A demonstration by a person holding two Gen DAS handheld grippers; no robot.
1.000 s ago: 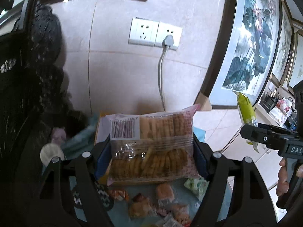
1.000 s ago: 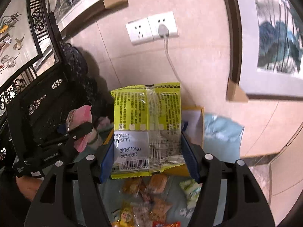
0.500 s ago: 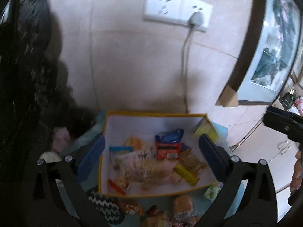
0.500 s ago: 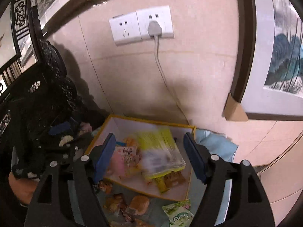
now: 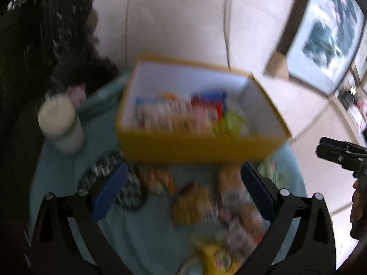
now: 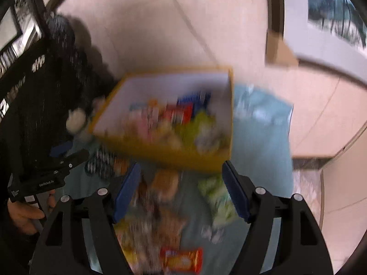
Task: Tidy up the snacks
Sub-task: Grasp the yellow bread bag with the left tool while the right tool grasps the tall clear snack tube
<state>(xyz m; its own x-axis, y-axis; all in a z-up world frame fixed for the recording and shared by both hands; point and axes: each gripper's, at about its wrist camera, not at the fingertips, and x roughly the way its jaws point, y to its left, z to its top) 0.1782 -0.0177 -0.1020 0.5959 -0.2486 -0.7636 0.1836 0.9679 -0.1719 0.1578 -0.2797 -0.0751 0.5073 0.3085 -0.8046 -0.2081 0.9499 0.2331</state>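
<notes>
Step in hand: next pick. Both jaws spread and empty, left gripper [image 5: 181, 192] and right gripper [image 6: 181, 190] pitched down over loose snacks [image 5: 195, 204] on the counter just before the yellow box [image 5: 197, 147]. Next: pinch one packet, lift it into the box.

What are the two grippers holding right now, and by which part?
Nothing. The left gripper and right gripper are both open and empty above loose snacks.
</notes>
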